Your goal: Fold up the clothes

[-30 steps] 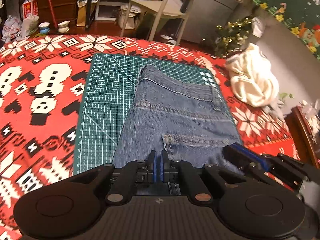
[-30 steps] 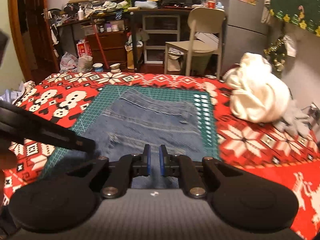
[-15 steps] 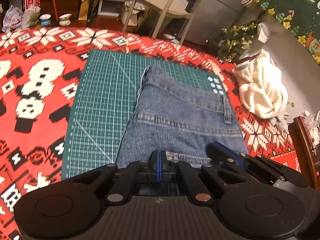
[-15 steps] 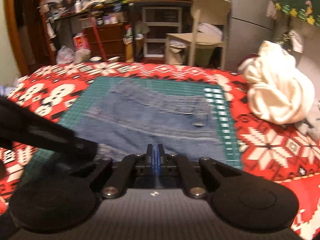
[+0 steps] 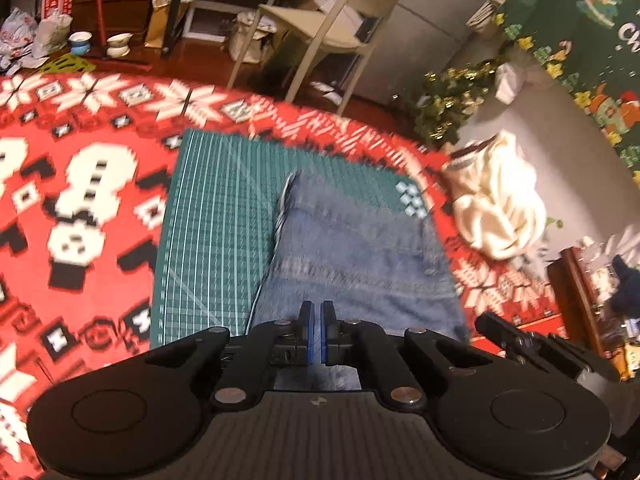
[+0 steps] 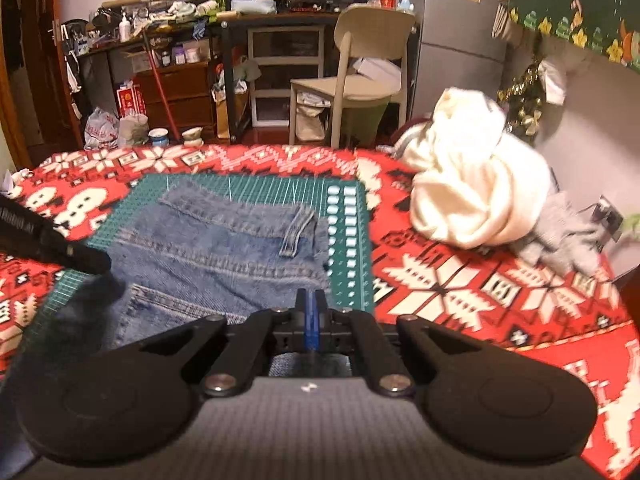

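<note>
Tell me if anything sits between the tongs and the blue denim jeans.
Nothing visible does. Both the left tongs and right tongs are directly over the blue denim jeans on the green cutting mat; the crumpled white garment lies off to the right.

A beige chair (image 6: pixel 352 76) stands before cluttered dark shelves (image 6: pixel 180 40).
</note>
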The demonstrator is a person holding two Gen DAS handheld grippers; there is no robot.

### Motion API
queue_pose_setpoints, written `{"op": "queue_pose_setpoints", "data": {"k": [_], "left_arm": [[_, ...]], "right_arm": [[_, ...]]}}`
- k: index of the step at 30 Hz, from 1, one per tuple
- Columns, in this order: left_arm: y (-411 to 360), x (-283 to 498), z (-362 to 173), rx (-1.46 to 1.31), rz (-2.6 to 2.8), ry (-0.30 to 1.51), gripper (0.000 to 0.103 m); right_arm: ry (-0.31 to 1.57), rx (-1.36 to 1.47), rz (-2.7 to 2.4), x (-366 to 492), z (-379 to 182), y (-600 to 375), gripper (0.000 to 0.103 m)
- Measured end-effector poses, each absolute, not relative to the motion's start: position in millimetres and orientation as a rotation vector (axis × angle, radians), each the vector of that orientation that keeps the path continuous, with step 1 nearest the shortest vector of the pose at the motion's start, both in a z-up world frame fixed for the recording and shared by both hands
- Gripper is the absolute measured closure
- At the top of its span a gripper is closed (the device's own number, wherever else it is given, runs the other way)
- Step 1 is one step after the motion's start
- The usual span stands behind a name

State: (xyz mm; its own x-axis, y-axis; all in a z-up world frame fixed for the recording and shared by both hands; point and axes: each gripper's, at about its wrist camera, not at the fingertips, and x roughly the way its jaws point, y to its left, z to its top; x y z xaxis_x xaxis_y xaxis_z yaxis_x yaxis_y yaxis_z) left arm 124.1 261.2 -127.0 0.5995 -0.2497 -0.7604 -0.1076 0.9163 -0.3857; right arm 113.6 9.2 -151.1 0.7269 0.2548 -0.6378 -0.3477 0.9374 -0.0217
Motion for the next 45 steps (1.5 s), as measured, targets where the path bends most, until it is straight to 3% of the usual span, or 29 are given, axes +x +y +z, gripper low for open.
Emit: {"op": "queue_pose_setpoints", "data": {"k": [5,9,21,35,40,45], "left_arm": [[268,128,-103,-0.415,-0.114,0.909,0.100],[257,159,-122,-0.370,-0.129,0.958,0.100],[241,198,-168,-0.369,-0.127,0.995,0.100],[252,169,-136,-0.353,-0.222,0.919,0.101],[254,139,-133,-0.334,-0.293,0.929,0.101],[248,138,-162,-0.309,-0.245,0.991,0.101]], "right_arm": [[0.626,-0.136,0.400,100,-110,3,0.101],[0.638,-0.099,0.454,120,-100,14,0.101],[0.850,-0.033,0.520,194,-175,66,0.103],[0.833,0.083,0.398,187,-165,-18,0.102],[0.810,0.052,0.514,165,-155,4,0.102],[0.843,-0.013,0.598,152,-164,43,0.102]]}}
